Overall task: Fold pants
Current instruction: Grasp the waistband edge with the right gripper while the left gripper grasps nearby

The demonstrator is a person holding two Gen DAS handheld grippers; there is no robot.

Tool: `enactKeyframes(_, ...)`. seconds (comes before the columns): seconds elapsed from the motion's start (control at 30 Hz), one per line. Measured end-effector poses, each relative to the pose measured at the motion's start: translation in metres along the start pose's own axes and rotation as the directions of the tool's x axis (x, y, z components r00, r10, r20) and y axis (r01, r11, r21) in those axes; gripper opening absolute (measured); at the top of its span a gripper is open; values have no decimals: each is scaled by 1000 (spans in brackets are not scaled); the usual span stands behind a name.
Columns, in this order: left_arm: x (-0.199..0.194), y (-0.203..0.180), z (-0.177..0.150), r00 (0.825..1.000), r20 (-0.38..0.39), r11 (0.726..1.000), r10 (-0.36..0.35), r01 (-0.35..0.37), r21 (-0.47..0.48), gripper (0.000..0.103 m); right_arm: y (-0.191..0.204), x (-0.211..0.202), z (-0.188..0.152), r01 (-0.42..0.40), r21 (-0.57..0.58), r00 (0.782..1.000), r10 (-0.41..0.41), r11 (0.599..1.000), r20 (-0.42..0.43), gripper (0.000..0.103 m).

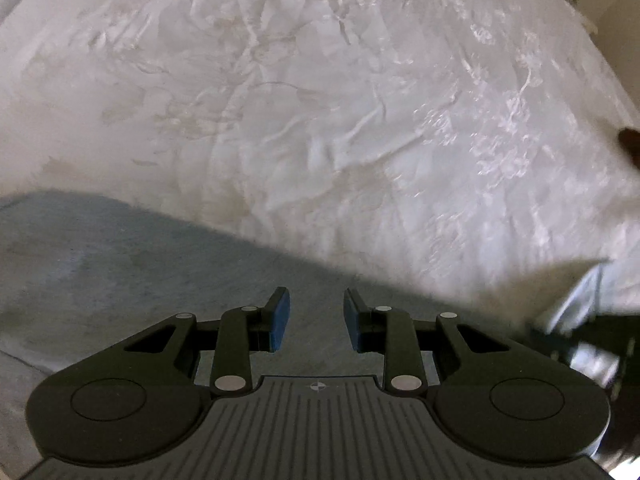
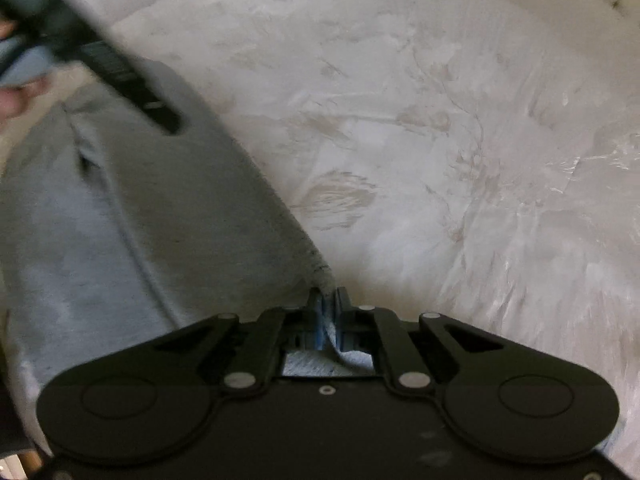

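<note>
In the left wrist view, the left claw [image 1: 316,318], black-armed with blue pads [image 1: 280,320], points steeply down over the grey-blue fabric pants [image 1: 120,264]. Its jaws stand apart with nothing between them, and only the cloth shows below the gap. The pants lie flat across the lower left of the view, their upper edge running diagonally from the left side down towards the right. Beyond that edge spreads the white, wrinkled bedspread with a shiny embroidered pattern [image 1: 360,120], which covers the bed and fills most of the picture. At the right edge a pale fold of cloth is too blurred to make out.

In the right wrist view, the right claw [image 2: 329,312] has its jaws together, clamped on the edge of the pants [image 2: 120,220]; a strip of the grey-blue cloth is pinched between the blue pads [image 2: 318,320] and bunches up behind them. From the pinch, the garment's edge runs up and to the left, with the pants lying on the bedspread [image 2: 440,140] and a seam crossing them lengthwise. At upper left the other black tool [image 2: 132,80] reaches over the pants, blurred, with part of a hand [image 2: 12,100] at the left border.
</note>
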State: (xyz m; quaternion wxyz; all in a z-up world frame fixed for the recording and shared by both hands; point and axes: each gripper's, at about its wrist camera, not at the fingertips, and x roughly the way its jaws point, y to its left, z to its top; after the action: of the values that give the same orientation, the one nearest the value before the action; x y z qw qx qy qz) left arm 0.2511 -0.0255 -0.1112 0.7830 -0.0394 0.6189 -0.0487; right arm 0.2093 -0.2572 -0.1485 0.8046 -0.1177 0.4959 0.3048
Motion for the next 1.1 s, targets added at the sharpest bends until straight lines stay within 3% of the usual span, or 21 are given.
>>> enactKeyframes(0.1, 7, -1, 5, 998, -23, 998, -56, 56, -36, 29, 17, -10, -7, 13, -2, 1000, -13, 1000, 17, 7)
enactKeyframes(0.3, 29, 3, 7, 989, -100, 988, -108, 96, -117, 30, 32, -11, -17, 39, 14, 999, -39, 999, 12, 7)
enactKeyframes(0.57, 58, 2, 13, 977, -191, 987, -99, 72, -147, 30, 31, -12, -20, 46, 34, 998, -47, 998, 28, 7)
enactKeyframes(0.9, 31, 19, 5, 987, -147, 978, -72, 41, -203, 30, 31, -15, -20, 61, 51, 997, -63, 997, 39, 7)
enactKeyframes(1.1, 38, 21, 10, 981, -153, 963, -117, 75, -258, 30, 32, -16, -21, 53, 46, 998, -55, 998, 34, 7)
